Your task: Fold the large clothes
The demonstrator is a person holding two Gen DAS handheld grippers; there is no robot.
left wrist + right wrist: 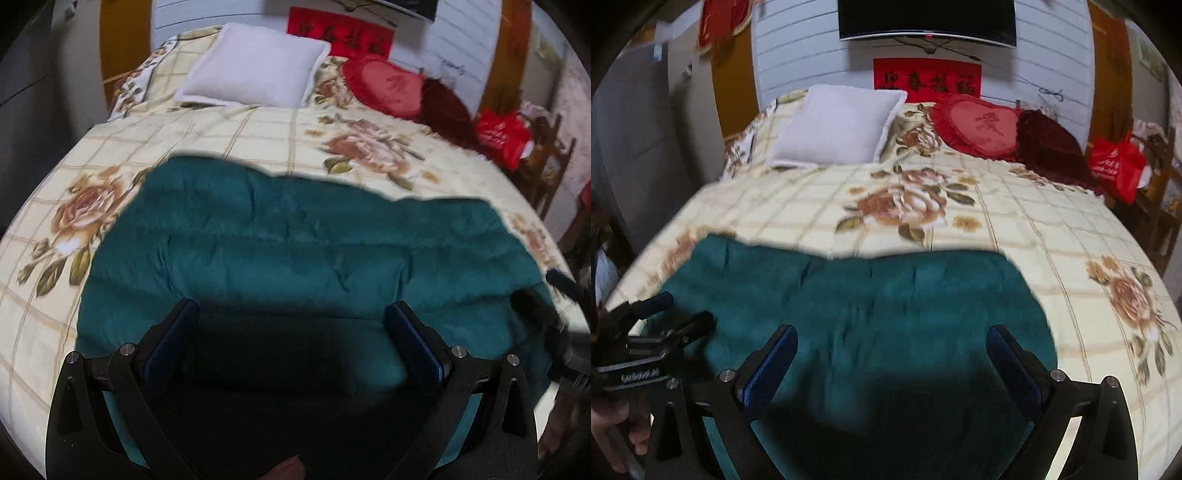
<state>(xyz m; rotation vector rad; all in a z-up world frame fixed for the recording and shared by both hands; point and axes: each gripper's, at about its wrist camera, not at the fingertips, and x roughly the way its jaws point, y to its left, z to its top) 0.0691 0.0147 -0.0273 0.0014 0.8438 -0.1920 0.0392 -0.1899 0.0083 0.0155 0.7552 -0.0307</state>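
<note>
Three pillows (842, 125) beyond teal garment (857, 306)

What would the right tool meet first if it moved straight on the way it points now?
Probably the teal garment spread on the bed; the right tool is open, nothing between its fingers. Depth is unclear.

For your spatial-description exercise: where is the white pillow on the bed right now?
In both wrist views the white pillow lies at the far end of the bed, left of centre, beside the red heart cushion and beyond the green garment.
</note>
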